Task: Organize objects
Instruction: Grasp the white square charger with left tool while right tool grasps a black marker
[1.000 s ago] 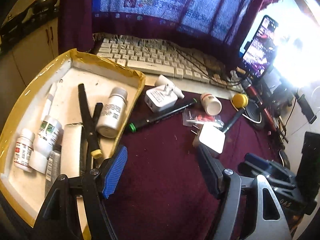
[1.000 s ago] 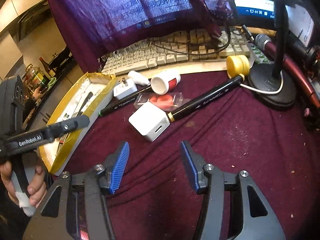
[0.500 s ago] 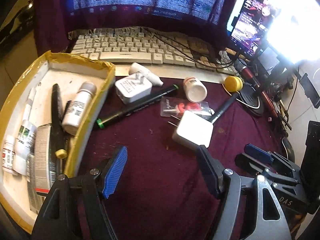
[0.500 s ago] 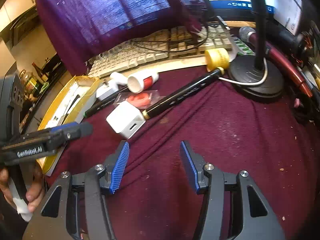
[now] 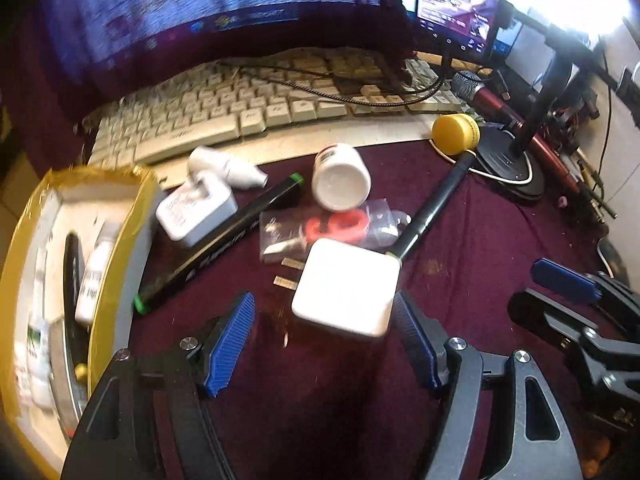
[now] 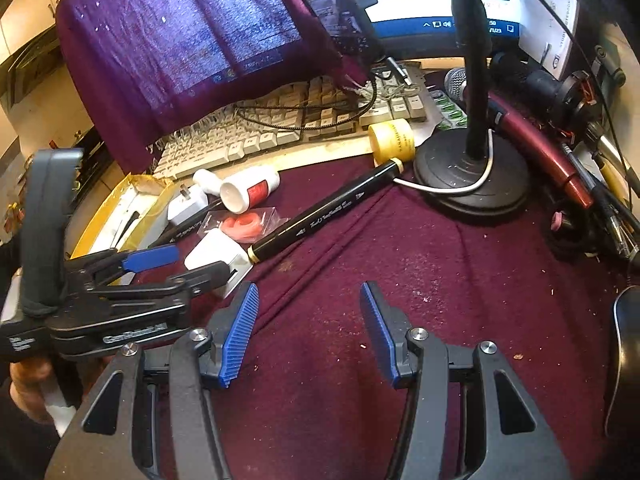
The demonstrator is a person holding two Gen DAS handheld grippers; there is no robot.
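Task status: partly complete, judging by the layout. The yellow-rimmed tray (image 5: pixel 116 248), at the left edge of the left wrist view, already contains several small bottles and a dark strap-like item; blur prevents a more exact count. The following items lie outside it on the maroon cloth (image 5: pixel 500 240) in the frame centre:

- white square charger (image 5: pixel 346 286), lower centre
- second white plug adapter (image 5: pixel 196 212), just beside the tray rim
- green-capped black marker (image 5: pixel 224 240), touching that adapter
- white pill bottle (image 5: pixel 340 178) on its side
- clear bag with red contents (image 5: pixel 340 224)
- long black marker (image 6: pixel 324 212) with the yellow cap (image 6: pixel 392 140) at its far end

Left gripper (image 5: pixel 324 316): jaws wide apart and holding nothing. They bracket the white square charger; the right pad sits just beside its edge, but contact cannot be confirmed.

Right gripper (image 6: pixel 308 328): jaws wide apart, empty, above bare cloth at the lower centre of its view.

Remaining work, as estimated: every listed loose item awaits transfer to the tray, and the charger appears to be next.
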